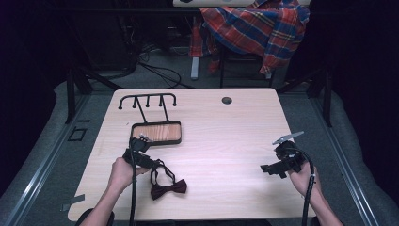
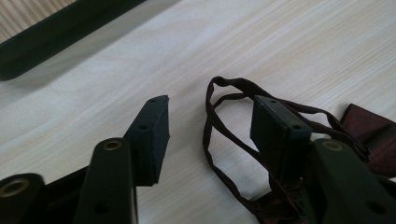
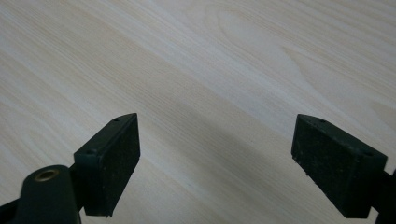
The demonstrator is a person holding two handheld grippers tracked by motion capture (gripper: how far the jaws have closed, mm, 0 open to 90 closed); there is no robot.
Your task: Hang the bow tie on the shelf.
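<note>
A dark red bow tie (image 1: 169, 189) lies on the pale wooden table (image 1: 226, 141) near its front edge, and its thin strap (image 1: 159, 170) loops toward my left gripper (image 1: 149, 163). In the left gripper view that left gripper (image 2: 212, 109) is open and low over the table. The strap (image 2: 219, 135) loops between the jaws and runs under the right one, with the bow (image 2: 371, 135) beyond it. My right gripper (image 1: 269, 168) is at the table's right side, far from the tie. In its own view the right gripper (image 3: 219, 126) is wide open over bare wood.
A black hook stand with a wooden base (image 1: 156, 132) sits just beyond the left gripper; its dark edge (image 2: 56, 37) shows close by. A cable hole (image 1: 227, 100) is at the table's back. A plaid shirt (image 1: 256, 28) hangs on a chair behind the table.
</note>
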